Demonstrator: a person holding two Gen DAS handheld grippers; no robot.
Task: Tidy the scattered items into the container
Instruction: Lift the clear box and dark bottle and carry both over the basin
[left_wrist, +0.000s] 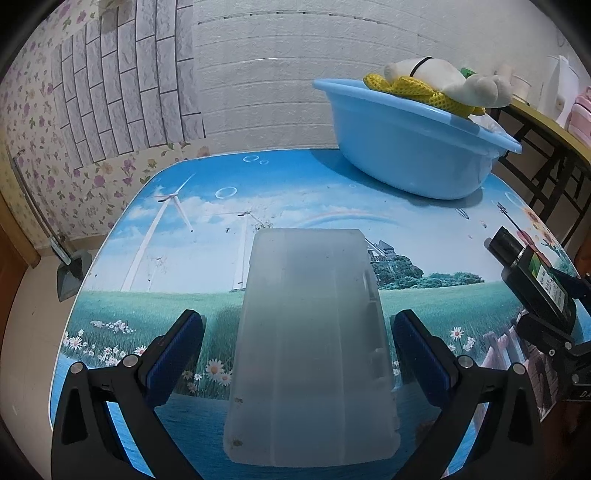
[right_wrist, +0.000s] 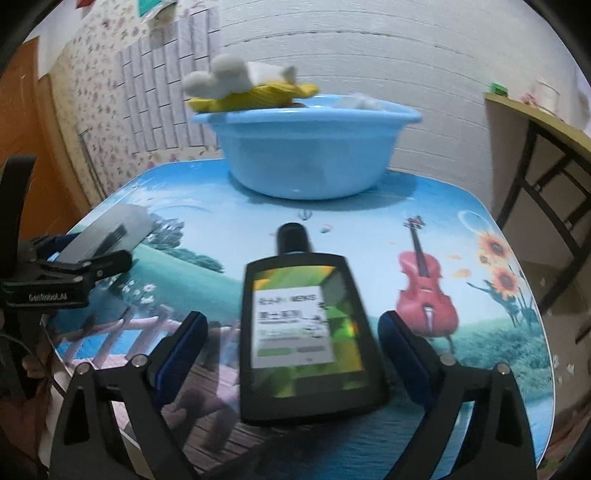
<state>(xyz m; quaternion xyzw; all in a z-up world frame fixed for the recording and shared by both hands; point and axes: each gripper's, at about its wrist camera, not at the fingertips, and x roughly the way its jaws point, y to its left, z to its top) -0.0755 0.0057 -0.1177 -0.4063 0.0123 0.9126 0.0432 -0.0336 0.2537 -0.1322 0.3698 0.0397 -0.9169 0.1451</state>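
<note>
Frosted translucent plastic forms a rectangular box (left_wrist: 314, 347) that is seen lying flat on the bench (left_wrist: 184, 236), whose top is printed with blue sky, wind turbines and a green meadow. In the left wrist view the box is framed by the left gripper (left_wrist: 297, 350), whose blue-padded fingers (left_wrist: 181, 350) are spread wide, with a gap visible on each side, so nothing is pinched. At about one o'clock from the box, near the far edge of the bench, a light blue basin (left_wrist: 417, 147) is placed. A white plush toy (left_wrist: 443, 83) and a yellow mesh item (left_wrist: 413, 90) are draped over the basin's rim.

In the right wrist view, which is slightly blurred, a black bottle (right_wrist: 306, 332) with a green and white label is seen lying on the bench, its cap pointed toward twelve o'clock, at the basin (right_wrist: 306, 147). The right gripper (right_wrist: 293, 354) is spread around the bottle, and its pads are kept clear of the bottle's sides. At nine o'clock the left gripper (right_wrist: 99, 266) and the box (right_wrist: 110, 229) are visible. A printed red violin (right_wrist: 424, 280) is seen at three o'clock from the bottle.
</note>
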